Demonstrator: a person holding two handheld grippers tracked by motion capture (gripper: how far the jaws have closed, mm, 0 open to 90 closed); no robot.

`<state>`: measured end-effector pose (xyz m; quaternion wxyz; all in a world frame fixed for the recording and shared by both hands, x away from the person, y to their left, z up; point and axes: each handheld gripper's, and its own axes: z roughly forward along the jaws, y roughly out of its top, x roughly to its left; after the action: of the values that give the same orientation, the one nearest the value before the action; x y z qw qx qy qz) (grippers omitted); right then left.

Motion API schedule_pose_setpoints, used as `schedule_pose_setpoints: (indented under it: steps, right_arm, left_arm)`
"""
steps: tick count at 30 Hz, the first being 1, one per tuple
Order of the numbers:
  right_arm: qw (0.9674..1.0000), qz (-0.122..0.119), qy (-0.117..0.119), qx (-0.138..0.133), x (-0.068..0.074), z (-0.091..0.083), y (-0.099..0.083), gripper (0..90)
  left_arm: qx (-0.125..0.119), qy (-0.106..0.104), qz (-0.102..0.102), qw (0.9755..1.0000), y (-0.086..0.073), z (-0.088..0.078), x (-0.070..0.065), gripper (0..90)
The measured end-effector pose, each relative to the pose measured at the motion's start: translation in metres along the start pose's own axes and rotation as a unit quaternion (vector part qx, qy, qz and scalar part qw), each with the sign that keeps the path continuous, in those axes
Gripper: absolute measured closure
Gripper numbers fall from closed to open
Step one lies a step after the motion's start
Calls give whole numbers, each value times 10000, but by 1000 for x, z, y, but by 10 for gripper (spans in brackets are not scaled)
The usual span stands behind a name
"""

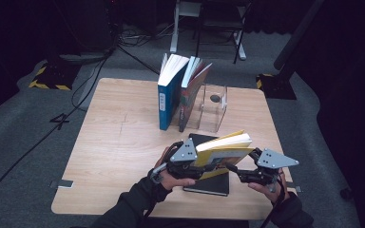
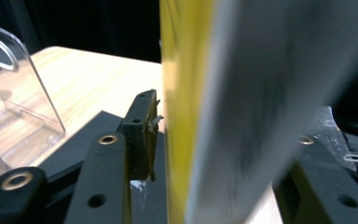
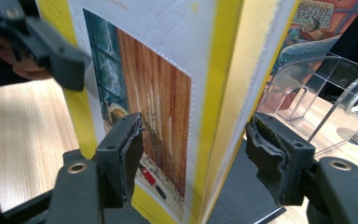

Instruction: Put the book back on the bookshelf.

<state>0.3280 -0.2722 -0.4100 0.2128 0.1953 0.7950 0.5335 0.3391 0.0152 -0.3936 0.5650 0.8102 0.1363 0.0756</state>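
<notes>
Yellow-covered book (image 1: pixel 222 151) with wood-door picture, white pages, between both slightly parted tongs (image 1: pixel 197 164) (image 1: pixel 240 172), neither visibly pressing.

High view overhead facing forward, gripper views close (both sharing yellow book (image 2: pixel 186 93))

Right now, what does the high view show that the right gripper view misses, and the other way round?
High view alone: the blue book standing upright at the table's far side, and the black book lying flat under the hands. Right gripper view alone: the picture on the yellow book's cover, close up between that claw's pads. Both: the yellow book itself, the clear stand and the wooden tabletop.
</notes>
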Motion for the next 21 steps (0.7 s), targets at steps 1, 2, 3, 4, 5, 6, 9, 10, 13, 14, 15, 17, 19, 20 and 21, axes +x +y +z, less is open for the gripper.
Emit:
schedule_pose_setpoints:
  steps: [1,2,3,4,5,6,9,10,13,14,15,17,19,20,21]
  right_arm:
    - [10000,5,-4,3,0,0,0,371]
    - [10000,0,2,3,0,0,0,372]
    - [10000,3,8,2,0,0,0,372]
    - [10000,4,7,3,0,0,0,372]
    - [10000,5,14,-6,0,0,0,372]
    - [10000,-3,12,-3,0,0,0,376]
    - [10000,12,9,-2,0,0,0,378]
    - [10000,7,8,0,0,1,0,378]
    - [10000,14,17,1,0,0,0,380]
    - [10000,24,21,-2,0,0,0,381]
    - [10000,31,27,-5,0,0,0,378]
    - [10000,50,42,1,-1,0,0,379]
    - [10000,47,68,13,-1,0,-1,378]
    - [10000,36,64,32,-1,-1,-1,376]
    - [10000,44,42,45,-1,-1,-1,373]
  left_arm:
    - [-6,4,3,10000,2,0,1,519]
    - [4,28,-26,10000,5,-1,2,508]
    - [16,49,-30,10000,9,-1,3,496]
    - [9,50,-19,10000,12,-2,4,490]
    - [-5,45,-11,10000,17,-3,5,489]
    - [-12,35,9,10000,19,-3,5,486]
    - [-29,40,101,9999,28,-4,5,486]
    - [-26,30,145,9999,31,-4,5,487]
    - [53,14,273,9996,38,-2,4,500]
    - [87,32,321,9994,40,-1,5,515]
    - [90,29,318,9995,40,-1,5,536]
    - [78,-20,274,9996,42,-1,8,572]
    - [86,11,221,9997,43,-2,10,629]
    - [92,30,238,9997,43,-2,10,658]
    - [115,84,268,9995,44,-2,10,693]
